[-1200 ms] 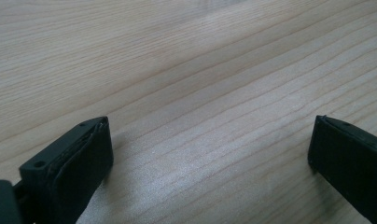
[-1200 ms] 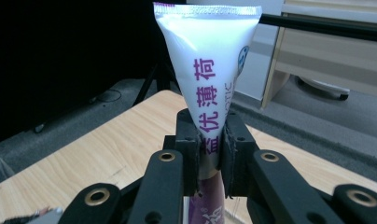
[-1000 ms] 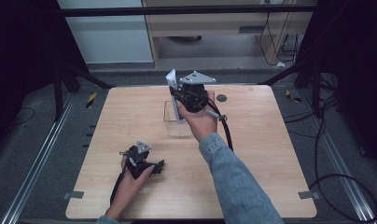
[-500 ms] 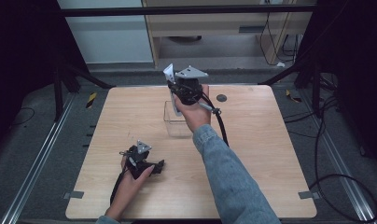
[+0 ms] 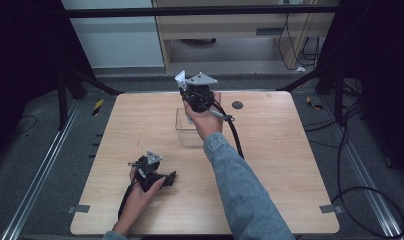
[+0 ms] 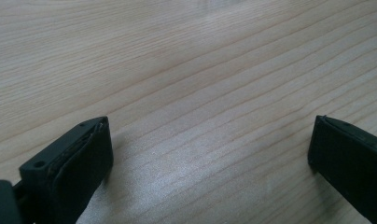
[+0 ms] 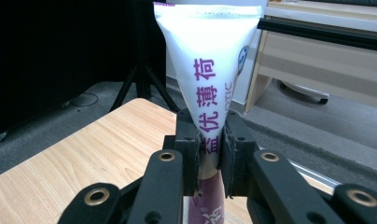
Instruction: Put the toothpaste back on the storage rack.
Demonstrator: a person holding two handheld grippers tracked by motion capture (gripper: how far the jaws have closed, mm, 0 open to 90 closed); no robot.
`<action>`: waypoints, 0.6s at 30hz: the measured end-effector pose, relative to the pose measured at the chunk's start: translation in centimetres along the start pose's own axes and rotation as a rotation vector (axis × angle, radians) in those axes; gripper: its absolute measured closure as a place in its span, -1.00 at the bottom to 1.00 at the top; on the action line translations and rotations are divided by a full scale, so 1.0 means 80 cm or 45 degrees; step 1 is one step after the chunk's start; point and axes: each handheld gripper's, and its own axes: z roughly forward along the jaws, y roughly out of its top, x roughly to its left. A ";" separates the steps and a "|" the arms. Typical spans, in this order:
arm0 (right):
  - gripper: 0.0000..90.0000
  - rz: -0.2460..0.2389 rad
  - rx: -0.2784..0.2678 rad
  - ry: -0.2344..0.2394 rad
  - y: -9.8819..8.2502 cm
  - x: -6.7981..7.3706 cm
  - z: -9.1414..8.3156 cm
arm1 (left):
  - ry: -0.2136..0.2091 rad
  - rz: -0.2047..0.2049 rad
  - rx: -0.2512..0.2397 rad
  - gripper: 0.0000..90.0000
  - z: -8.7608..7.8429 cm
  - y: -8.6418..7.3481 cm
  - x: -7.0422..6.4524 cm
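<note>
A white tube with purple lettering [image 7: 207, 79] stands upright between the jaws of my right gripper [image 7: 209, 154], which is shut on it near its lower part. From the high view, the right gripper [image 5: 196, 96] holds the tube [image 5: 180, 79] in the air over the far rim of a clear plastic box [image 5: 190, 132] at the table's middle. My left gripper [image 5: 152, 172] rests low on the wooden table [image 5: 270, 165] near the front left. Its jaws [image 6: 210, 158] stand wide open over bare wood, and nothing lies between them.
A small dark round disc [image 5: 237, 105] lies on the table to the right of the box. The right gripper's black cable [image 5: 235, 135] trails along the sleeve. Dark frame legs and floor cables surround the table.
My right hand has carried the tube a little leftward and down, closer over the clear box. The left gripper has stayed where it was.
</note>
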 end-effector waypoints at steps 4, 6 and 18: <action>0.76 -0.021 0.007 0.004 -0.005 0.002 0.003 | 0.000 0.000 0.000 -1.00 0.000 0.000 0.000; 0.76 -0.020 0.018 0.002 -0.008 0.002 0.005 | -0.001 0.000 0.000 -1.00 0.000 0.000 0.000; 0.75 -0.007 0.042 0.013 -0.025 0.004 0.010 | -0.002 0.001 0.000 -1.00 0.000 0.000 0.000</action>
